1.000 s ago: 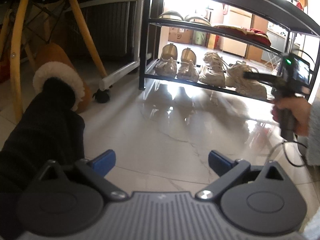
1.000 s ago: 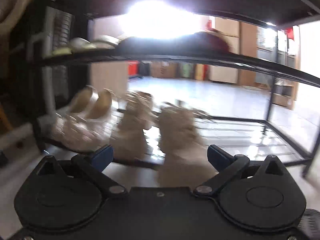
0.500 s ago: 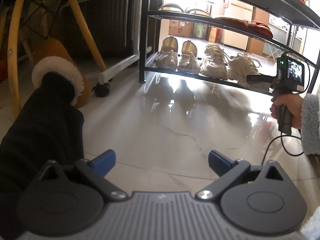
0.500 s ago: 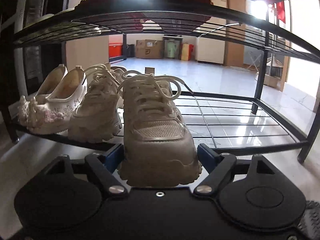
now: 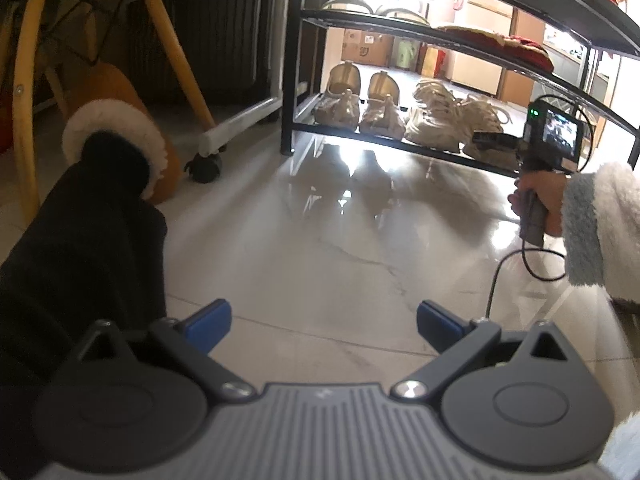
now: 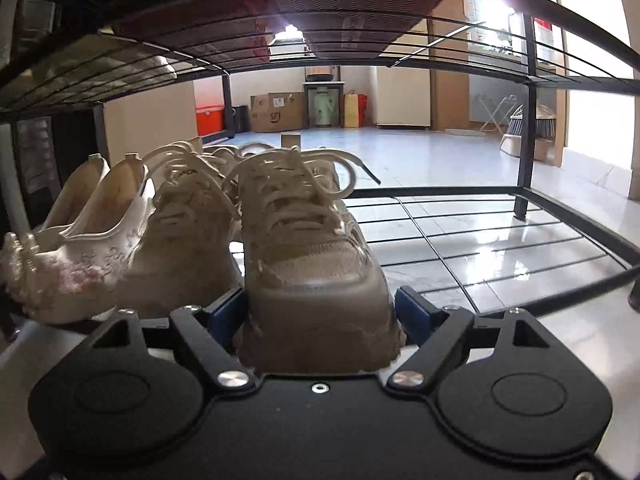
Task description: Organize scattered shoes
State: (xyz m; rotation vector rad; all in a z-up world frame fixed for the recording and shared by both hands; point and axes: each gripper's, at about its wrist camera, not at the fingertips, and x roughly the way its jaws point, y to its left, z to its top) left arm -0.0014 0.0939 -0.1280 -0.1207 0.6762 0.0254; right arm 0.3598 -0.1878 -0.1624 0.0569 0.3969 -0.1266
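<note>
L-wrist view: your left hand-held gripper (image 5: 320,320) hangs wide open & empty over the bare floor (image 5: 320,248); the rack (image 5: 288,80) holds 2 slip-ons (image 5: 356,108) + 2 sneakers (image 5: 436,120) on the bottom shelf, 2 pale shoes (image 5: 372,6) and red slippers (image 5: 500,42) (count unclear) above. No loose shoe shows on the floor, so sorting looks nearly done. R-wrist view: your right hand-held gripper (image 6: 320,312), jaws just eased open a touch, has its pads against the toe of the rightmost sneaker (image 6: 308,248) at the bottom shelf (image 6: 480,232) near edge; it prob. needs seating, then release.
</note>
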